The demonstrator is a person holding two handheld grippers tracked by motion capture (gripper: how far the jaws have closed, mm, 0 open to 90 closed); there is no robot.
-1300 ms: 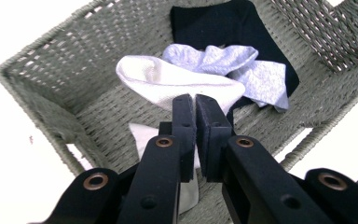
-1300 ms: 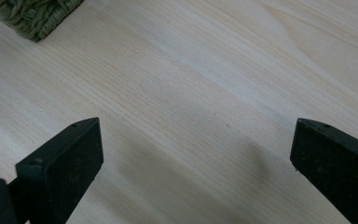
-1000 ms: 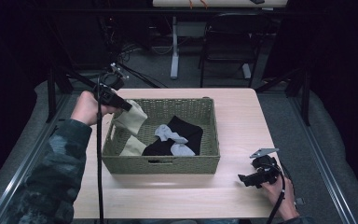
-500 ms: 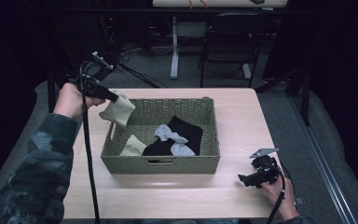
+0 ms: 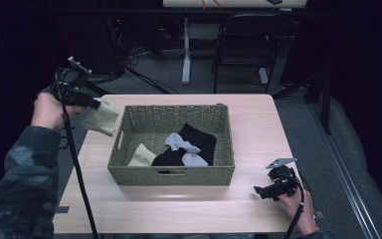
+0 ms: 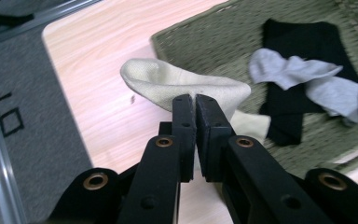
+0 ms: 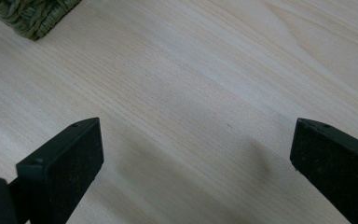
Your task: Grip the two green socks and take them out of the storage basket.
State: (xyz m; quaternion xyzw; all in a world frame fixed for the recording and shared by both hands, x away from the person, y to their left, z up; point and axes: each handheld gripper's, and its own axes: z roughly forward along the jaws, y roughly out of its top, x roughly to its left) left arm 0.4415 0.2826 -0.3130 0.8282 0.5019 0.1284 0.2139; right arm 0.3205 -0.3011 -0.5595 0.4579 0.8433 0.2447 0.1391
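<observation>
Your left gripper [image 5: 97,104] pinches soft cream sock [image 5: 101,117] left of woven basket [image 5: 171,175]; right gripper [image 5: 261,191] spread wide, right of basket.

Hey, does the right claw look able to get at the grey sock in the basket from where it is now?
Probably yes. The right claw is open and empty, resting on the table beside the basket. The grey sock lies uncovered on top of the black cloth, reachable over the rim.
</observation>
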